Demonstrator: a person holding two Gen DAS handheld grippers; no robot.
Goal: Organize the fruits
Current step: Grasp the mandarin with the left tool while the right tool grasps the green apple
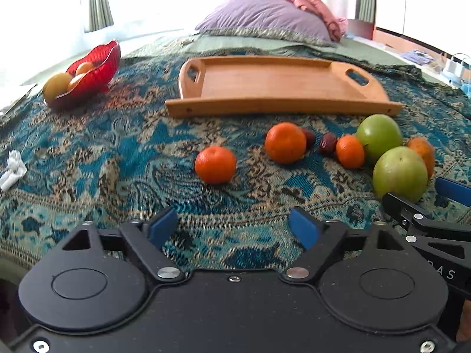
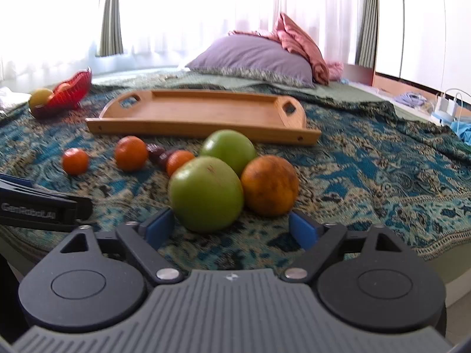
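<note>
Green and round, the nearer apple (image 2: 206, 195) sits just ahead of the right tool (image 2: 232, 231), whose blue pads are spread wide and grip nothing. A mottled orange (image 2: 269, 185) touches it on the right; a second green apple (image 2: 228, 148) lies behind. The left tool (image 1: 234, 229) also gapes, unladen, a small tangerine (image 1: 215, 164) well ahead. Beyond lies the bare wooden tray (image 1: 279, 83), on the patterned teal bedspread (image 1: 117, 153).

We see the right gripper (image 2: 232, 229) spread wide, its blue pads (image 2: 159, 229) flanking the near round green apple (image 2: 206, 197). A mottled orange (image 2: 269, 185) touches the apple's right side; a long wooden handled tray (image 2: 203, 131) lies beyond.
</note>
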